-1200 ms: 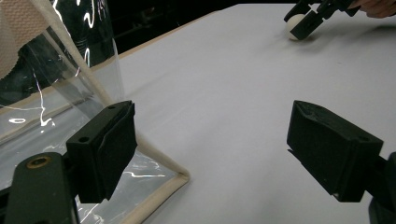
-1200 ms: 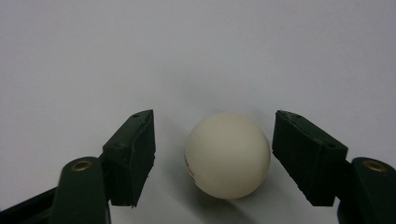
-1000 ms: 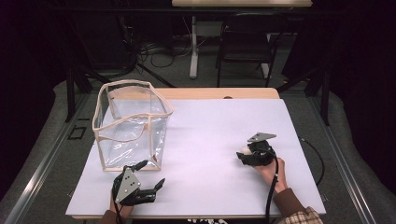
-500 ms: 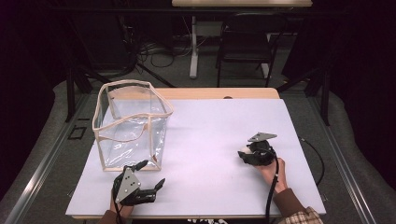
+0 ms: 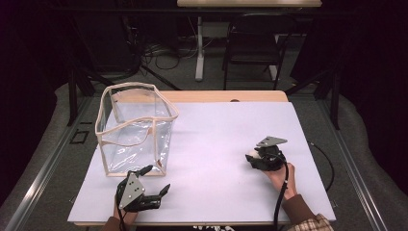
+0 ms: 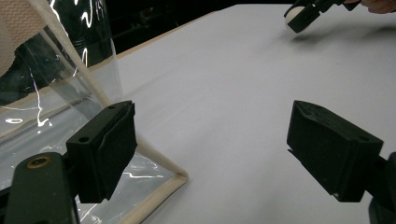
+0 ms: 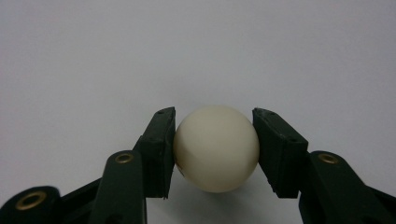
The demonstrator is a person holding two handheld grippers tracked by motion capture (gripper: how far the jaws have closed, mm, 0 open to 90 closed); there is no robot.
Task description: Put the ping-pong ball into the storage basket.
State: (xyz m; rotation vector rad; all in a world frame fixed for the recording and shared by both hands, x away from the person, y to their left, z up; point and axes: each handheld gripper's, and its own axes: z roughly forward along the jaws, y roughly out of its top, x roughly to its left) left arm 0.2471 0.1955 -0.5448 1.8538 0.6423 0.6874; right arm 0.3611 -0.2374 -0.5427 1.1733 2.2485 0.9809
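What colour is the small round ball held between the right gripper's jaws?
Cream-white ball, clearest in the right gripper view.

The left claw (image 5: 153,191) is black, with a grey three-cornered plate on top dotted with small dark screws. In its own view its two jaws are blocky black pads on dark arms, one with a brass-coloured rivet. The right claw (image 5: 251,157) is black too, with the same grey plate and a black cable trailing from it. Brass rivets mark its arms. That forearm wears a plaid sleeve (image 5: 308,222).
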